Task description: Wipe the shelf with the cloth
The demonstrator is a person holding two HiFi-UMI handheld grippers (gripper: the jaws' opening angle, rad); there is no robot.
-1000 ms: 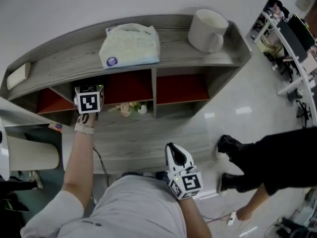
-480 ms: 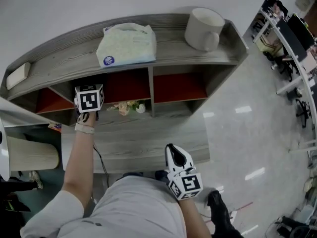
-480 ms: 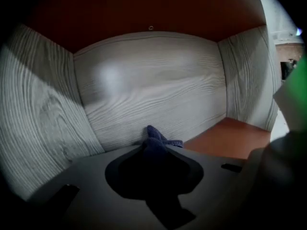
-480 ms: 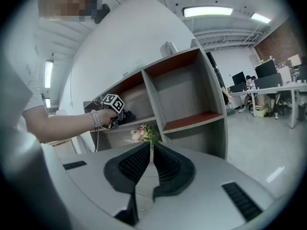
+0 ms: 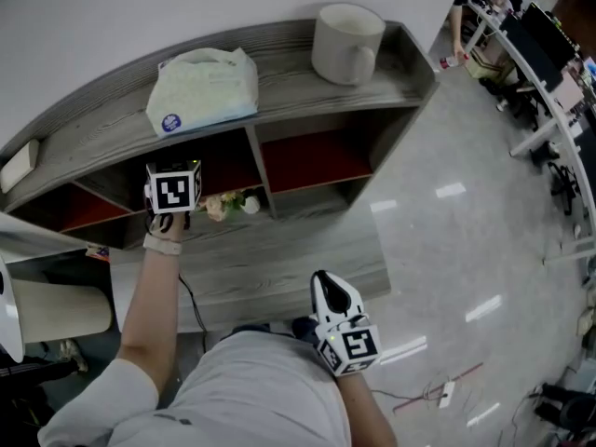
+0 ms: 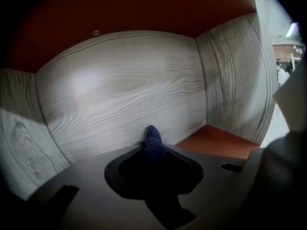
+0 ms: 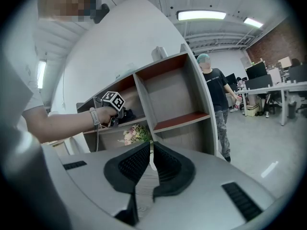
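Note:
The grey wood shelf unit (image 5: 298,250) has red-backed compartments. My left gripper (image 6: 152,150) is shut on a dark blue cloth (image 6: 152,137), whose tip pokes out ahead of the jaws toward a compartment's grey wood wall (image 6: 120,90). In the head view only its marker cube (image 5: 173,192) shows at the mouth of the middle compartment; the jaws and cloth are hidden under it. My right gripper (image 5: 328,282) hangs close to the person's body, away from the shelf, jaws together and empty (image 7: 151,147).
A tissue pack (image 5: 200,87) and a large white mug (image 5: 346,31) stand on the top board. A small bunch of flowers (image 5: 228,203) lies right of the left gripper. A person (image 7: 214,95) stands beyond the shelf's right end, desks (image 5: 540,54) behind.
The left gripper has slid right along the shelf, closer to the flowers. The person walking at the right has left the head view. The right gripper holds its place.

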